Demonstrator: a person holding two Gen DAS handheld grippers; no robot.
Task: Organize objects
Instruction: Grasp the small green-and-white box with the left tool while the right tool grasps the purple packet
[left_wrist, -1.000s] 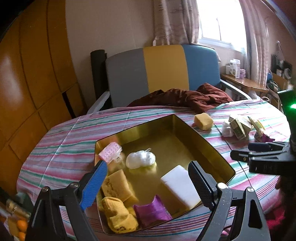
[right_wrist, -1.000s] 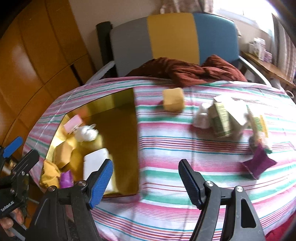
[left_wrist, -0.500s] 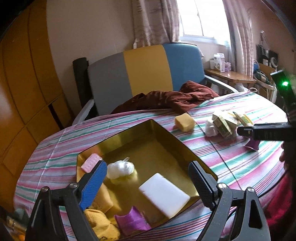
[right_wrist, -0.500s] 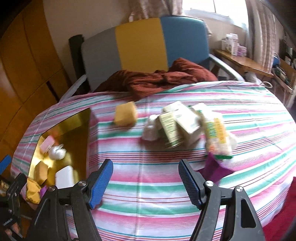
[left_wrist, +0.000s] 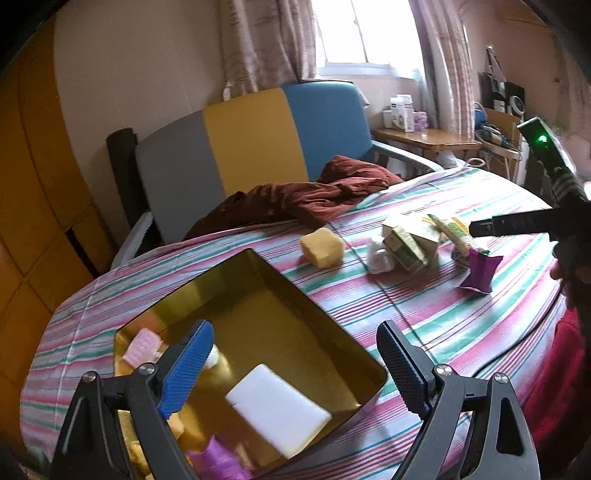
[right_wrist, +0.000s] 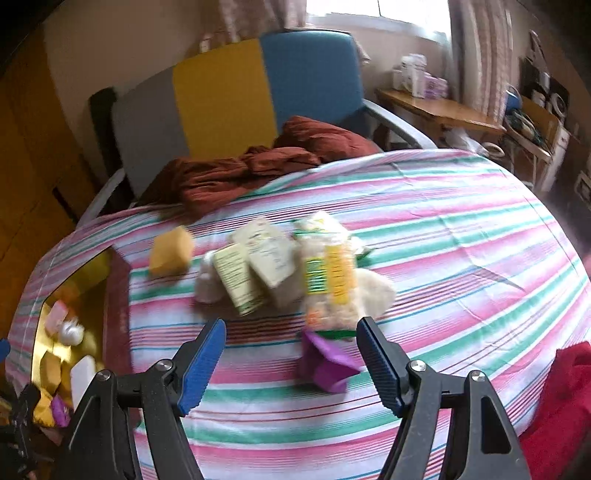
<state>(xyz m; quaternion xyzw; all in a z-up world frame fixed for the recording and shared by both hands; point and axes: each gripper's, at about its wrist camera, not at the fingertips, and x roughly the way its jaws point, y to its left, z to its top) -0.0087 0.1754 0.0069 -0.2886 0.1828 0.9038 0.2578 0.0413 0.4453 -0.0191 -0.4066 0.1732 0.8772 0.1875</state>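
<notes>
Both grippers are spread wide right now with nothing between the fingers. My left gripper (left_wrist: 293, 363) hangs over the gold tin (left_wrist: 325, 314), and the white block (left_wrist: 277, 410) sits inside it pretty much dead centre between the fingers. The pink piece (left_wrist: 142, 345) is just past the left finger's tip, and there's a purple wrapper (left_wrist: 218, 461) low down at the near edge, half hidden by the gripper frame.

My right gripper (right_wrist: 291, 362) is over the striped desk (right_wrist: 461, 258), and the purple packet (right_wrist: 328, 363) lies between the fingers, closer to the right one, not touched by either. Straight ahead beyond the fingertips is the little pile: a yellow-green snack bag (right_wrist: 328, 273), two pale cartons (right_wrist: 258, 266) leaning on each other, and something white (right_wrist: 207, 284) tucked left of them. It's motion-blurred, so I can't say what that white thing is. The yellow sponge block (right_wrist: 171, 251) sits further off to the left, apart from the pile. A brown cloth (right_wrist: 258, 166) is bunched at the far edge of the desk by the chair (right_wrist: 221, 96).
</notes>
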